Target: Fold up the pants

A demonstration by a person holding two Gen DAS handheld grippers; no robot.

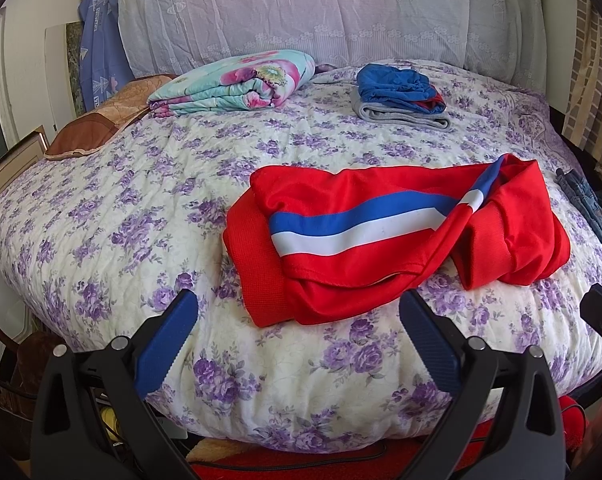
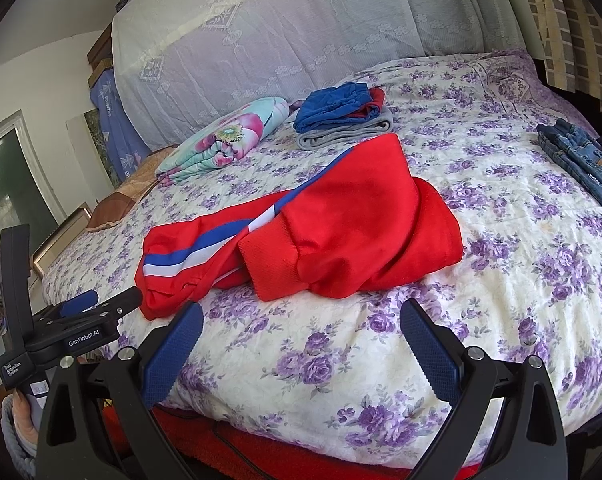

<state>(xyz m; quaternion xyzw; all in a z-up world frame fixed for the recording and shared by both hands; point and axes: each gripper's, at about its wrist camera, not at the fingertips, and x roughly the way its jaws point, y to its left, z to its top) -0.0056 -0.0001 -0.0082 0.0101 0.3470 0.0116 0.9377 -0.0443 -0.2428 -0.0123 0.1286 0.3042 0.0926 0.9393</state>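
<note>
In the left wrist view, the left claw [image 1: 299,312] hung released, jaws wide apart, at the bed's [image 1: 149,208] near edge; the red pants [image 1: 381,236] lay bunched at its twelve o'clock, their near hem just beyond the fingertips, long axis running nine to three along the blue-and-white stripe. A folded floral blanket [image 1: 237,84] and a stack of folded clothes [image 1: 401,96] sat well apart, farther toward twelve. In the right wrist view, the right claw [image 2: 301,316] was likewise released; the pants [image 2: 341,220] lay at twelve to eleven o'clock, ribbed cuff nearest. Jeans [image 2: 581,160] lay at two o'clock. Nothing stood between either claw and the pants; both seemed about equally near.
</note>
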